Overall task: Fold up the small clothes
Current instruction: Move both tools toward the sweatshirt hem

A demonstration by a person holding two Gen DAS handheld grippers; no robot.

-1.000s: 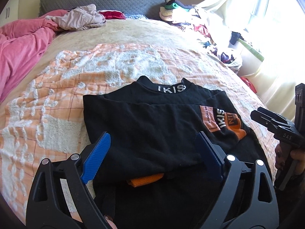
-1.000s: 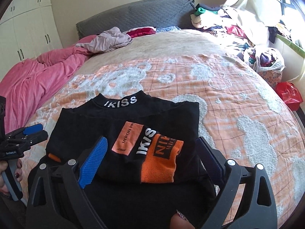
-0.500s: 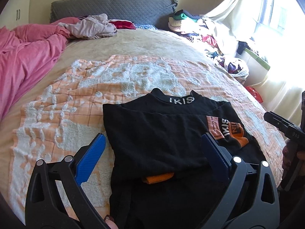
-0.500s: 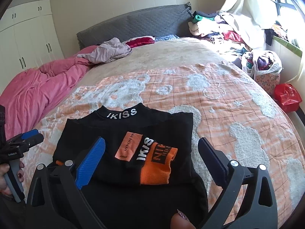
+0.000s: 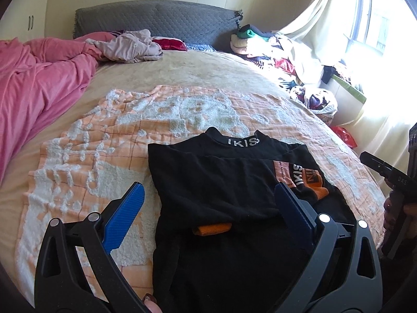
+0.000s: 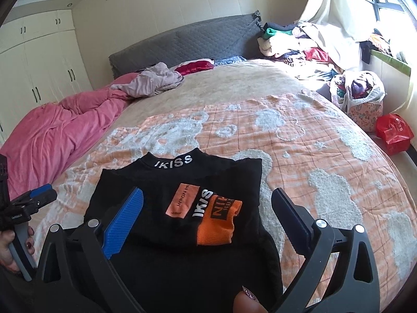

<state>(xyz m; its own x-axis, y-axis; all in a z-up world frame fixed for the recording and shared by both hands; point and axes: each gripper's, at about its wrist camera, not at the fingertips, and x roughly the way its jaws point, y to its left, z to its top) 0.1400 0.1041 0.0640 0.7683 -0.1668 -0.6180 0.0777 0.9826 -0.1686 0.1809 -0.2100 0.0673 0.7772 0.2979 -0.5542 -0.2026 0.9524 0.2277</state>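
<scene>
Two grippers: I see the left gripper (image 5: 207, 215) and right gripper (image 6: 207, 215) low in their frames, each with jaws spread wide and nothing clamped.
Pose: both tilt downward over the black top (image 6: 182, 208); the pads touch no cloth that I can see.
Left hand (image 6: 10, 245): at the left edge of the right wrist view, wrapped round its handle.
Garment place: centre-bottom of both views, on the orange-and-white blanket (image 6: 312, 151).
Garment axis: long axis runs bottom to top of frame, lettered collar (image 6: 173, 161) pointing up, toward the grey headboard (image 6: 182, 41).
Sleeve: orange cuff (image 6: 217, 221) folded across the front.
Far left: pink duvet (image 5: 34, 83).
</scene>
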